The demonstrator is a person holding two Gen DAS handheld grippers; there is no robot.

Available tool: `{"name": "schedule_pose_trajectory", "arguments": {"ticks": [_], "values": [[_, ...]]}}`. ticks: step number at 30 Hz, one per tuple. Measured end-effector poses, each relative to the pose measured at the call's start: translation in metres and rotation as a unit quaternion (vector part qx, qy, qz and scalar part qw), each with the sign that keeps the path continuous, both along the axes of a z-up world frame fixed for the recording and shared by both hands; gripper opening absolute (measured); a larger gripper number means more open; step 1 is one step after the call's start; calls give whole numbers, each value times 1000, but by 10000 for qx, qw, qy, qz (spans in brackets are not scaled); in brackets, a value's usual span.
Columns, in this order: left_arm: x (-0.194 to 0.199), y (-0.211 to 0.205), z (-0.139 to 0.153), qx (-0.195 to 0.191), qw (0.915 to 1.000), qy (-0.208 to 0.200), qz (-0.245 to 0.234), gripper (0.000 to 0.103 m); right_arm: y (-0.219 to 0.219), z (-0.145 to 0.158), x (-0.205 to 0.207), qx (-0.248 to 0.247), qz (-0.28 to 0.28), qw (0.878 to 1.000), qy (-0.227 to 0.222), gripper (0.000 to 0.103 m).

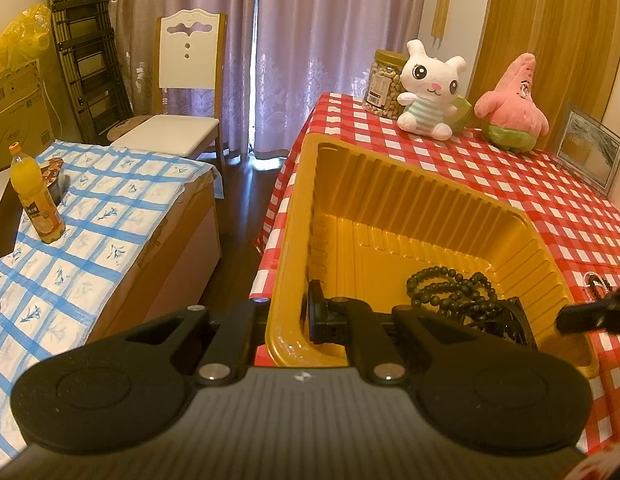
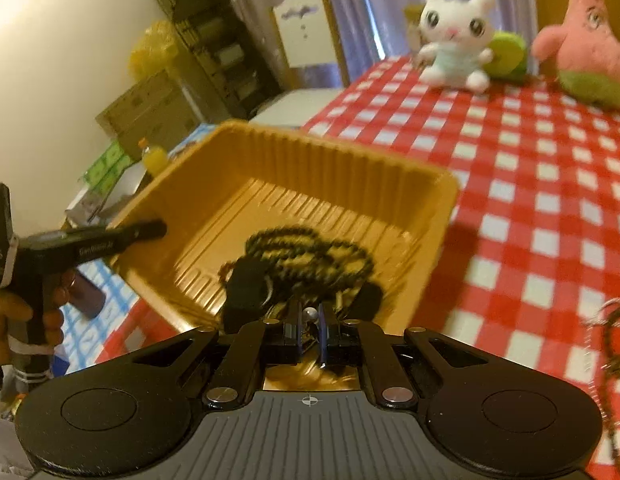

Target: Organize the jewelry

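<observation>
Lower left of the left-wrist frame: left gripper (image 1: pixel 288 320), fingers clenched on the rim of the gold tray (image 1: pixel 390 184); centre-right, dark bead strands (image 1: pixel 450 292) lie coiled on the tray floor, probably light, limp and tangle-prone, best pinched at one loop; right gripper (image 2: pixel 310 334) fingers nearly closed on a small silvery bit I cannot identify.

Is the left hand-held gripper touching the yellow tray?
Touching. The left wrist view shows the left hand-held gripper clamped on the yellow tray's near wall, one finger outside, one inside.
</observation>
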State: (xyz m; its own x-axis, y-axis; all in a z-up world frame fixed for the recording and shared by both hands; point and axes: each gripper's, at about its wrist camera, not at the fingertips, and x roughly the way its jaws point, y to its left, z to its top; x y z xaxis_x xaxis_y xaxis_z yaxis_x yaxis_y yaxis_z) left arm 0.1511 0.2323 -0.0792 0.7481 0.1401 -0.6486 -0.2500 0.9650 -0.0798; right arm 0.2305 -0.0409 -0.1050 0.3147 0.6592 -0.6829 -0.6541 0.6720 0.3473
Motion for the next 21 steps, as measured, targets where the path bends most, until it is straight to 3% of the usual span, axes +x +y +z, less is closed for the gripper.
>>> {"name": "schedule_pose_trajectory", "arguments": {"ticks": [10, 15, 21], "values": [[2, -1, 1, -4, 10000, 1, -7, 6, 13, -12, -3, -152, 106, 9997, 129, 9], [3, -2, 1, -4, 10000, -2, -5, 6, 8, -5, -4, 3, -34, 10000, 62, 29], [3, -2, 1, -2, 10000, -4, -8, 6, -16, 13, -7, 198, -507, 9982, -245, 31]]}}
